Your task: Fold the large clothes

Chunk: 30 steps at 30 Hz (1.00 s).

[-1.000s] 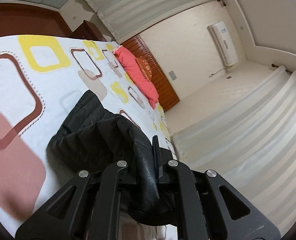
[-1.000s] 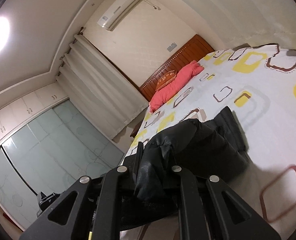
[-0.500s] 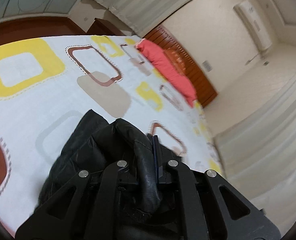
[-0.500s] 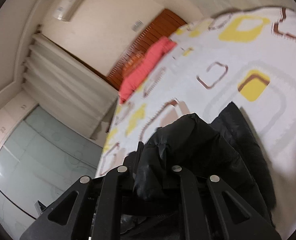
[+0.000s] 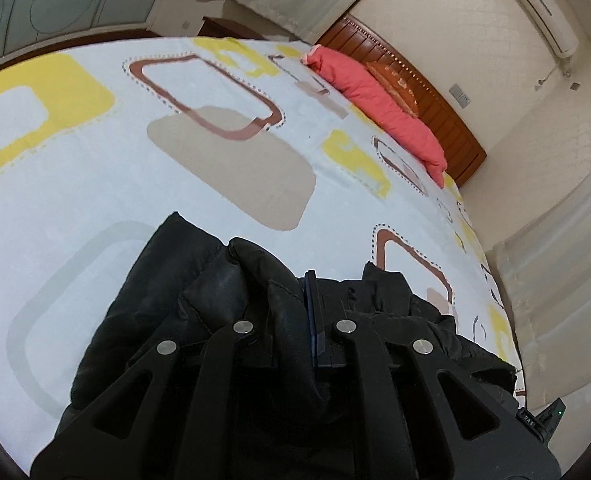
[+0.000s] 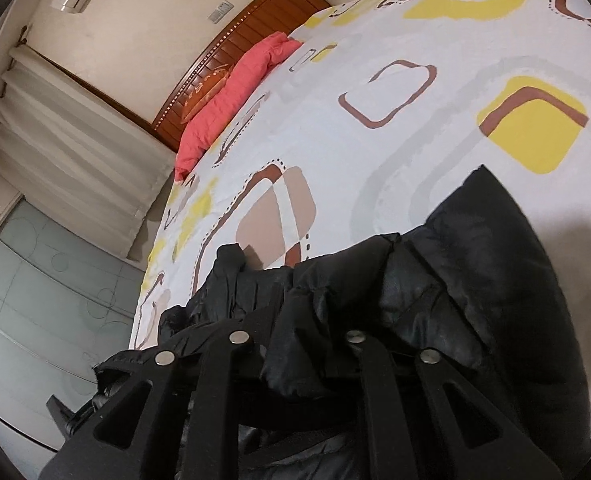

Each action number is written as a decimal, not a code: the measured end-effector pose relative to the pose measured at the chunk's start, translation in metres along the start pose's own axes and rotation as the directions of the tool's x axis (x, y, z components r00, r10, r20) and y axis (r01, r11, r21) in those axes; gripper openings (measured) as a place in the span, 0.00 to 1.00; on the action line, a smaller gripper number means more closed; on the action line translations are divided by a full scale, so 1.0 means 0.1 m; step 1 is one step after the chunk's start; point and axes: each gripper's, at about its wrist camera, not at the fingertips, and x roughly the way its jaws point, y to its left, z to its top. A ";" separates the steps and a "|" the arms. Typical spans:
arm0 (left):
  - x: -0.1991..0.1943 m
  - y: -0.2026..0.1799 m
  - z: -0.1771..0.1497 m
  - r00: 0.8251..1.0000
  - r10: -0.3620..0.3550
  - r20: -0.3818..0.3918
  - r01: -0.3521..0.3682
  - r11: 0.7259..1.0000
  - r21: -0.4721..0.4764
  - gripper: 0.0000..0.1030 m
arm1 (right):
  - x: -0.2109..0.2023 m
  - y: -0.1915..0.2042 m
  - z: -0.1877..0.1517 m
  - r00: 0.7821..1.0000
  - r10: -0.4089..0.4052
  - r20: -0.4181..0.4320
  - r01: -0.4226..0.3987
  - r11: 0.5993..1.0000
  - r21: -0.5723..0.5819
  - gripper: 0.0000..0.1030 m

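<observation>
A black puffy jacket lies bunched on the patterned bedspread near the bed's foot. My left gripper is shut on a thick fold of it; the blue pad presses the fabric, and the other finger is buried under it. In the right wrist view the same jacket spreads to the right over the bedspread. My right gripper holds a crumpled fold between its fingers and its jaws are opening. Both grippers point down at the bed.
A red quilt and an orange cushion lie against the wooden headboard at the far end. The red quilt also shows in the right view, with pale curtains and frosted wardrobe doors beside the bed.
Both grippers have come down and forward over the bed with the jacket. More of the jacket now rests on the bedspread, and less ceiling and wall shows.
</observation>
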 end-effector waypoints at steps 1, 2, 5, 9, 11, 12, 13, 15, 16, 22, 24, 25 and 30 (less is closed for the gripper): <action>0.01 0.00 0.01 1.000 -0.010 -0.003 0.010 1.000 -0.006 0.11 | -0.02 0.01 0.00 1.000 0.006 -0.005 -0.006 1.000 0.004 0.21; -0.02 0.01 0.02 1.000 -0.031 -0.003 0.030 0.999 -0.021 0.16 | -0.04 0.02 0.01 1.000 0.013 -0.007 -0.013 1.000 0.009 0.25; -0.10 0.01 0.08 0.994 -0.112 -0.014 0.111 0.992 -0.055 0.56 | -0.16 0.06 0.04 0.998 0.066 -0.003 -0.065 0.997 0.034 0.52; -0.34 -0.09 0.14 0.987 -0.158 0.040 0.160 0.985 -0.066 0.79 | -0.40 0.20 0.07 0.994 0.084 0.066 -0.084 0.996 0.004 0.69; -0.41 -0.12 0.16 0.985 -0.169 0.035 0.172 0.983 -0.068 0.80 | -0.48 0.24 0.06 0.994 0.085 0.075 -0.084 0.996 -0.007 0.69; -0.46 -0.13 0.15 0.985 -0.168 0.038 0.170 0.983 -0.066 0.80 | -0.51 0.25 0.05 0.993 0.083 0.078 -0.082 0.997 -0.010 0.69; -0.48 -0.14 0.14 0.985 -0.169 0.034 0.170 0.984 -0.057 0.80 | -0.55 0.27 0.02 0.994 0.077 0.079 -0.076 0.997 -0.017 0.69; -0.49 -0.17 0.09 0.988 -0.153 0.019 0.153 0.988 -0.026 0.80 | -0.56 0.31 -0.04 0.996 0.055 0.072 -0.052 0.998 -0.045 0.69; -0.48 -0.19 0.06 0.991 -0.136 0.006 0.136 0.991 -0.003 0.80 | -0.54 0.35 -0.10 0.998 0.028 0.060 -0.024 0.997 -0.076 0.69; -0.26 -0.36 -0.03 0.999 -0.032 -0.032 0.036 0.990 0.135 0.78 | -0.19 0.58 -0.20 0.991 -0.132 0.009 0.130 0.967 -0.218 0.52; -0.15 -0.44 0.00 1.000 -0.010 -0.027 0.015 0.986 0.163 0.78 | -0.03 0.72 -0.19 0.984 -0.176 0.011 0.172 0.944 -0.281 0.50; -0.08 -0.48 0.02 1.000 0.000 -0.025 0.004 0.985 0.173 0.78 | 0.06 0.81 -0.18 0.980 -0.201 0.019 0.196 0.927 -0.318 0.50; 0.29 -0.55 0.01 0.997 0.055 -0.048 -0.044 0.978 0.204 0.78 | 0.45 1.06 -0.17 0.956 -0.289 0.057 0.283 0.847 -0.449 0.50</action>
